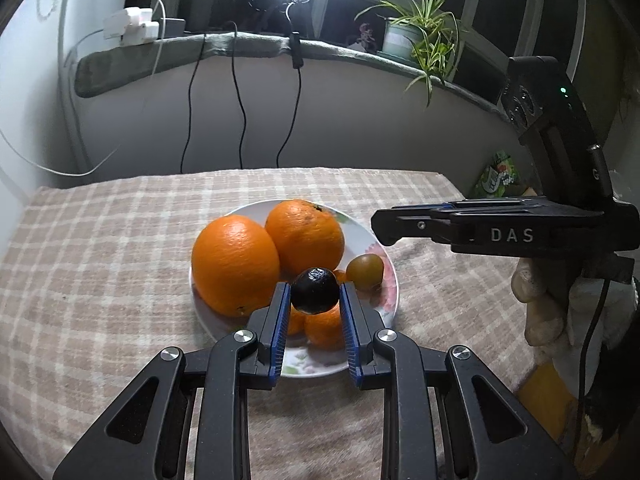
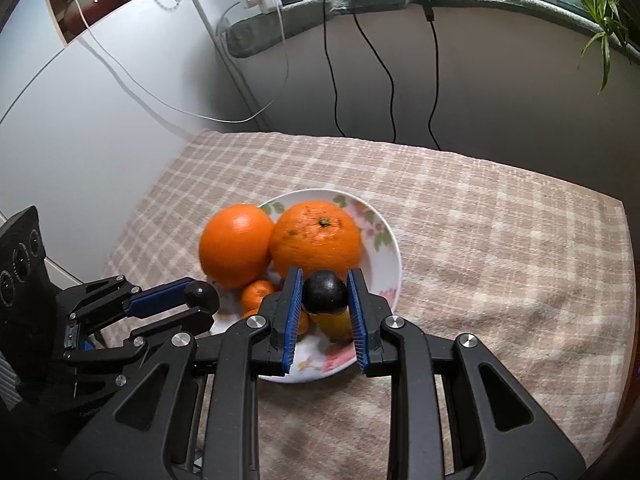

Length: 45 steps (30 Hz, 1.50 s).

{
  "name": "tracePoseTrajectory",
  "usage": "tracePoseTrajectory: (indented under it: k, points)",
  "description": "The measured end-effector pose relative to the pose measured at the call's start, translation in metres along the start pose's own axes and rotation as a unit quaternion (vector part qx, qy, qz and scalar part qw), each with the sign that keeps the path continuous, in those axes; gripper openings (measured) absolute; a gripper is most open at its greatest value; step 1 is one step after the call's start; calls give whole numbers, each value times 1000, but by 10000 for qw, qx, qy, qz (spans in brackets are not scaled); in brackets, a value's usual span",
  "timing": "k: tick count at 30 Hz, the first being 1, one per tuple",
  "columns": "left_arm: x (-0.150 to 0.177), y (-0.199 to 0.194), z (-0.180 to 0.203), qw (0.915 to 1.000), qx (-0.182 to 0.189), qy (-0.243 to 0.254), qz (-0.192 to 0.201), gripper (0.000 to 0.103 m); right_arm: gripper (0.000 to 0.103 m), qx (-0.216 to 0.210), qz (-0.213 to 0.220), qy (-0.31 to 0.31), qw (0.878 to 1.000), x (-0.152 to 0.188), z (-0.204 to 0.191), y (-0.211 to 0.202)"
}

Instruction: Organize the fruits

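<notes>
The left gripper is clamped on a dark plum, pinched between its blue pads just above the near part of the plate. The right gripper is likewise clamped on a second plum, held over the plate's near side, in front of the stem orange.

From the right wrist camera the left gripper comes in from the left, level with the plate rim, its plum hanging beside the smooth orange. From the left wrist camera the right gripper reaches in from the right, fingers level and edge-on, above the cloth just beside the plate; a gloved hand grips its handle.

On the plate the two oranges sit side by side and touching, filling the far half. Small tangerines lie below them, partly hidden by the fingers. A brownish-green fruit rests at the right rim. A yellow fruit shows directly under the right gripper's plum.

Behind the table, black cables hang from a sill with a potted plant.
</notes>
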<state>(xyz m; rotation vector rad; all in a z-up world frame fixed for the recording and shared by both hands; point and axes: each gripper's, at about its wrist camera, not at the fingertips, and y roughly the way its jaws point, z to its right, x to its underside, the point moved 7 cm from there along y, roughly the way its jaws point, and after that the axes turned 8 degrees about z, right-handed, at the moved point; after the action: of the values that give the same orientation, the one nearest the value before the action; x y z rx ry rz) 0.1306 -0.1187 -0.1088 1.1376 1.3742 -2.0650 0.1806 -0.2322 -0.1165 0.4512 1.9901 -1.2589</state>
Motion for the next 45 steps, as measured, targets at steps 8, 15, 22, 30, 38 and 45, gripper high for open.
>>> tracePoseTrajectory:
  k: [8,15,22,30,38,45]
  points:
    - [-1,10,1,10000,-12,28,-81,23,24,134,-88,30,9999,0,12,13]
    - [-2,16,1,9999,-1,50,-128,24,24,140,-168,79,9997,2,18,21]
    - [-2,18,2,9999,-18,57,-135,24,24,97,-176,47,9998,3,15,24]
    - [-3,17,1,9999,-43,56,-108,32,24,97,-176,24,9998,3,14,23]
    - [-2,15,-1,9999,-62,76,-94,33,48,65,-115,-23,9999,5,10,20]
    - [-2,9,-1,9999,-90,111,-40,40,50,57,-13,-130,9999,5,2,11]
